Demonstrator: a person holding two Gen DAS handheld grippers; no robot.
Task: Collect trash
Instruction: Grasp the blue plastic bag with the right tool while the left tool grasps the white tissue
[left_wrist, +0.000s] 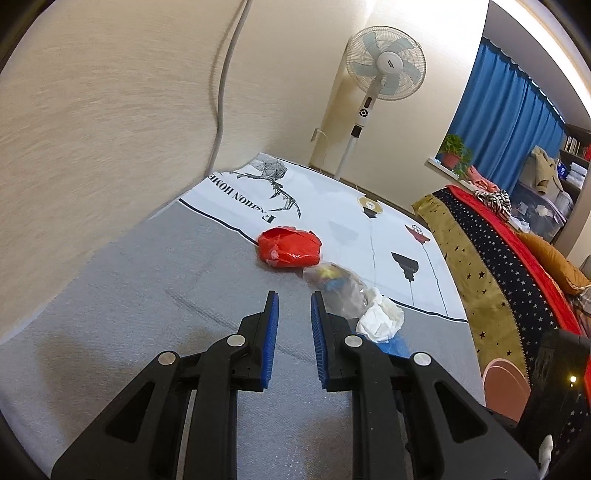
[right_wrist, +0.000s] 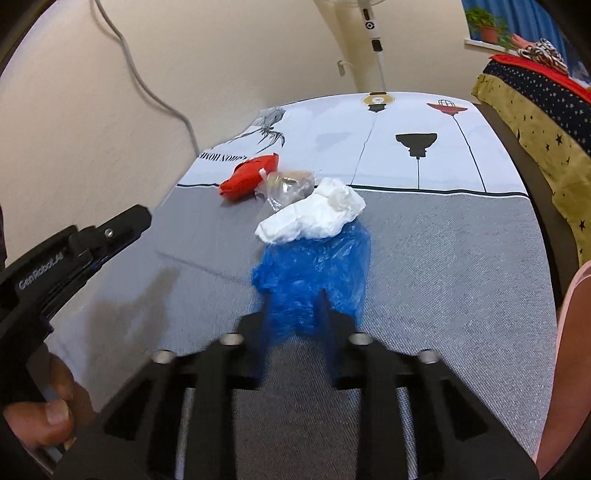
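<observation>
Looks like the pickup step: the right gripper (right_wrist: 293, 314) has its fingers spread around the near end of the blue plastic bag (right_wrist: 314, 273) on the grey table mat (right_wrist: 443, 258), under the white tissue wad (right_wrist: 314, 218). Next it probably needs to pinch and lift; the left gripper (left_wrist: 293, 314) hovers spread and empty nearby.

Left tongs (left_wrist: 293, 295) gape over grey cloth (left_wrist: 147, 295), near possibly plastic red wrapper (left_wrist: 289, 246).

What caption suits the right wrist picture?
Right tongs reaching into a blue plastic bag, white tissue resting on its far end.
</observation>
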